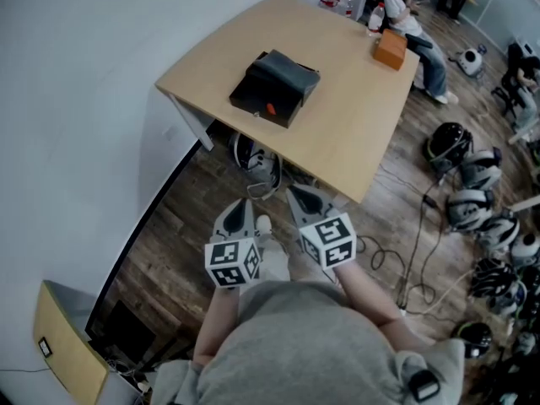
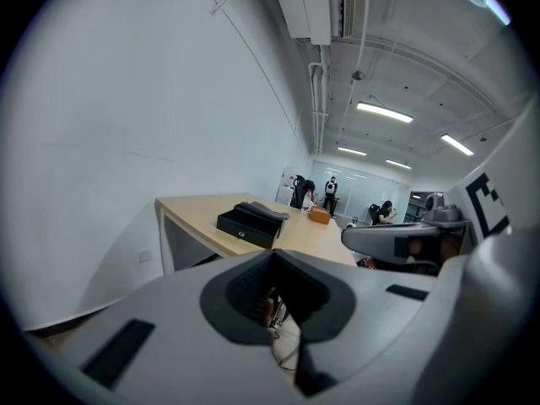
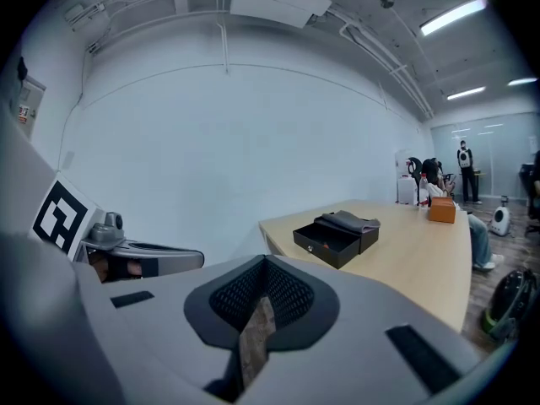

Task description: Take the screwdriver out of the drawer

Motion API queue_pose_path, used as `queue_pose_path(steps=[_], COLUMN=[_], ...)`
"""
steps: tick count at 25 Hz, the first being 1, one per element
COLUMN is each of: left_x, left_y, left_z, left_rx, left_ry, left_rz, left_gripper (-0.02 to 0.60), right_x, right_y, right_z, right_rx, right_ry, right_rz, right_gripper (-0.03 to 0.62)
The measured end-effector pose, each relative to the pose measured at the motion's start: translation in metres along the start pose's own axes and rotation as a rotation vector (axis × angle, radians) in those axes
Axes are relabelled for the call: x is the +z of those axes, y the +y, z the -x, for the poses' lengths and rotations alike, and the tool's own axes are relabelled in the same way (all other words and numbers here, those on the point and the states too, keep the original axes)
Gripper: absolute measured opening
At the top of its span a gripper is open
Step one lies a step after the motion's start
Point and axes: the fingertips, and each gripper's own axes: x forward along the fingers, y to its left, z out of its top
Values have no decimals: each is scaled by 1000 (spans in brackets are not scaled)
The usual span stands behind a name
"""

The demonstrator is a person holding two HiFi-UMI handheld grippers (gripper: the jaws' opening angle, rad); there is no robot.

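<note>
- Screwdriver (image 1: pixel 271 108) retrieval looks not yet started. Nearest the body, the left gripper (image 1: pixel 242 202) and right gripper (image 1: pixel 297 194) are held side by side, low in front of the person. Both have their jaws pressed together on nothing, which is probably a resting pose before the reach.
- Below the 2 grippers is the wooden floor (image 1: pixel 186 218), with loose cables (image 1: pixel 422 234) and several helmets (image 1: pixel 448 144) off to the right.
- Next comes the table (image 1: pixel 354 125). Both grippers are well short of its near edge, so a step forward seems needed.
- On the table sits a black box (image 1: pixel 283 74) with a dark cloth folded on top. Its drawer (image 1: pixel 260 101) is pulled open toward the person, so the contents can be reached from above.
- In that drawer lies a small orange-red piece, which I take for the screwdriver's handle, untouched.
- Farthest off, an orange box (image 1: pixel 391 49) stands near the far edge, well apart from the drawer, with seated people beyond.
</note>
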Motion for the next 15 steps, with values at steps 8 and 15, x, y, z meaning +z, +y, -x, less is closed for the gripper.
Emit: queue_pose_path(steps=[8,15], left_x=[-5,-5], left_y=[-8,-8], left_z=[-6,-7], left_rx=[-37,-49], left_ry=[22,31], left_rz=[-7,-4], left_gripper=[0,0], right_x=[-14,-17], right_y=[-13,-22], right_z=[5,9], right_rx=[-41,-66], right_ry=[47,62], right_rz=[10,11], right_gripper=[-2,-2])
